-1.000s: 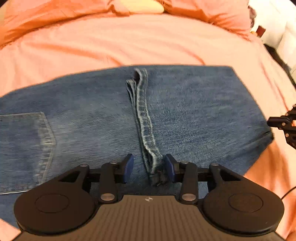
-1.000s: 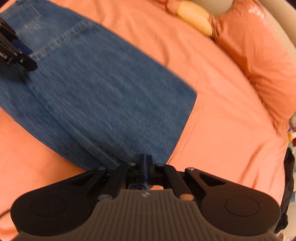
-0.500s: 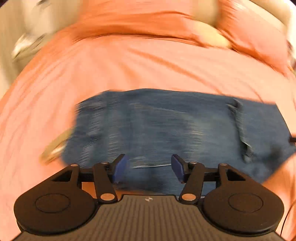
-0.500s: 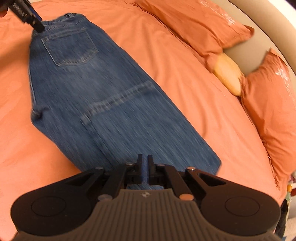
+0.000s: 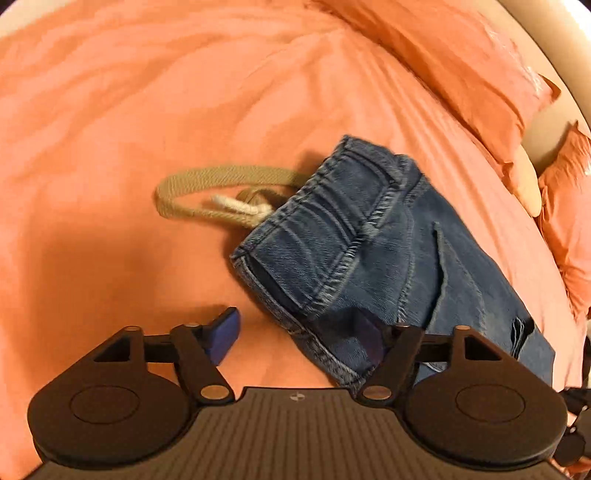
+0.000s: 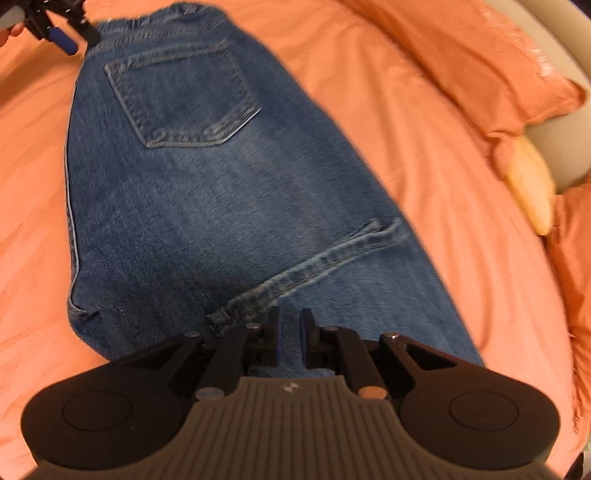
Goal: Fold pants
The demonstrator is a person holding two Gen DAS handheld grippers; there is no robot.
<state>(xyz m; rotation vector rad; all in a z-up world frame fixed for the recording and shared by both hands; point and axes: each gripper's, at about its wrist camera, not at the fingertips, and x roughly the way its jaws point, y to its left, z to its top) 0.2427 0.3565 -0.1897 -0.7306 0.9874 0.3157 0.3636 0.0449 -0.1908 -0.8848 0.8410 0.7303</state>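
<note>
Blue jeans [image 6: 207, 206] lie folded on the orange bedsheet [image 6: 424, 155], back pocket up, with a leg hem [image 6: 306, 266] laid across the thigh. My left gripper [image 5: 297, 338] hovers at the waistband corner [image 5: 314, 236]. Its jaws are still opening and stand wide; the denim edge lies below them, unpinched. In the right wrist view the same gripper [image 6: 62, 31] shows at the top left by the waistband. My right gripper [image 6: 291, 332] hangs over the lower fold, nearly shut, its jaws just starting to part with nothing between them.
A tan webbing strap [image 5: 207, 192] with a white cord pokes out of the waist onto the sheet. Orange pillows [image 5: 461, 74] and a yellow cushion [image 6: 532, 184] line the beige headboard on the right. Bare sheet spreads to the left of the jeans.
My left gripper let go of the leg hem, slid along to the waistband end and opened wide. My right gripper drew back along the jeans, which now fill its view.
</note>
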